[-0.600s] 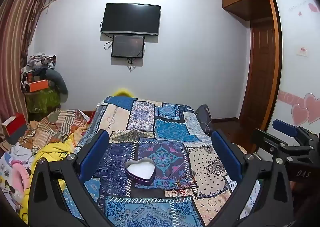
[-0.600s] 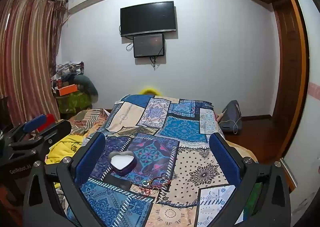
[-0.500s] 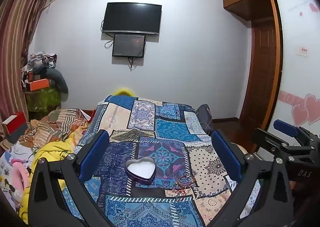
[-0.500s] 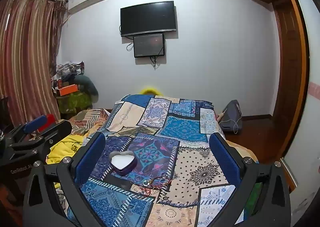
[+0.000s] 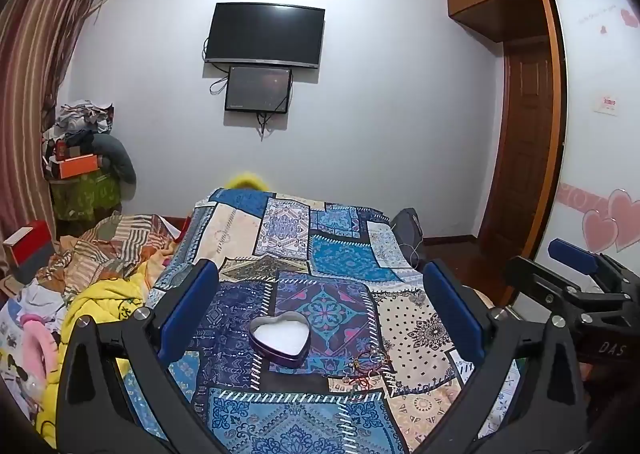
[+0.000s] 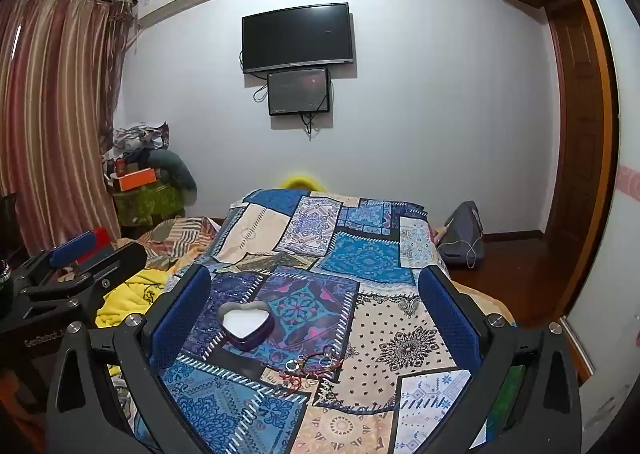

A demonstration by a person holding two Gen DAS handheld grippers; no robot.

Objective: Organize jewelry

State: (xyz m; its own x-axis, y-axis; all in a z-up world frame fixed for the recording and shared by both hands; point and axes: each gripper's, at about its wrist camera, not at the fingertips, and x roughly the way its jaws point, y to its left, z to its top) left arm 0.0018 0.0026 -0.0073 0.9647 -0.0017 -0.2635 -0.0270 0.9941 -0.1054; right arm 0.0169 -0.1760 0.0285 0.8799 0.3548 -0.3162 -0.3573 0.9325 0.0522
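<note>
A purple heart-shaped tin (image 5: 280,338) with a white lining lies open on the patchwork bedspread (image 5: 340,258); it also shows in the right wrist view (image 6: 247,324). A small heap of jewelry (image 5: 366,368), rings and red cord, lies just right of the tin, and shows in the right wrist view (image 6: 310,370) too. My left gripper (image 5: 320,314) is open and empty, held above the tin. My right gripper (image 6: 316,318) is open and empty, above the jewelry. Each gripper appears at the edge of the other's view.
A pile of crumpled yellow and striped bedding (image 5: 100,286) lies left of the bedspread. A dark bag (image 6: 464,234) sits on the floor at the right. A cluttered stand (image 5: 80,181) is at the far left. A wooden door (image 5: 524,141) is on the right.
Almost nothing differs: both grippers stay open and hover over the bed with only a slight drift of the views.
</note>
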